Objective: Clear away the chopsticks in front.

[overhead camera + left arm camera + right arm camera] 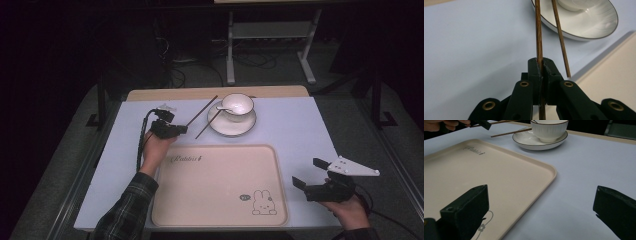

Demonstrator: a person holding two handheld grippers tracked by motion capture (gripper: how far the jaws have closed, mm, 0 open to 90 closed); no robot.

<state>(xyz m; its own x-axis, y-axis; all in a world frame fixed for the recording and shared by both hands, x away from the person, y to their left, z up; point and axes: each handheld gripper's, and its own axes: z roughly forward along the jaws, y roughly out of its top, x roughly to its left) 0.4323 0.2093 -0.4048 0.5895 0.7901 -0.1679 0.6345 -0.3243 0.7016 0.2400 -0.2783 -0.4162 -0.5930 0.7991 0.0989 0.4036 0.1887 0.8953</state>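
My left gripper (pixel 183 129) is left of the saucer, shut on the near end of a brown chopstick (pixel 202 111) that points toward the table's far edge. In the left gripper view the jaws are closed on that chopstick (pixel 538 32). A second chopstick (pixel 209 124) lies beside it, its far end resting on the white saucer (pixel 231 126). A white bowl (pixel 238 104) with a spoon (pixel 220 106) stands on the saucer. My right gripper (pixel 306 171) is open over the table, right of the beige tray (pixel 210 190), with nothing between its fingers (pixel 466 207).
The tray has a rabbit drawing (pixel 262 202) at its front right corner and lettering (pixel 182 159) at its back left. A pale blue mat (pixel 300 125) covers the table. A metal stand (pixel 270 35) and cables are on the floor beyond the table.
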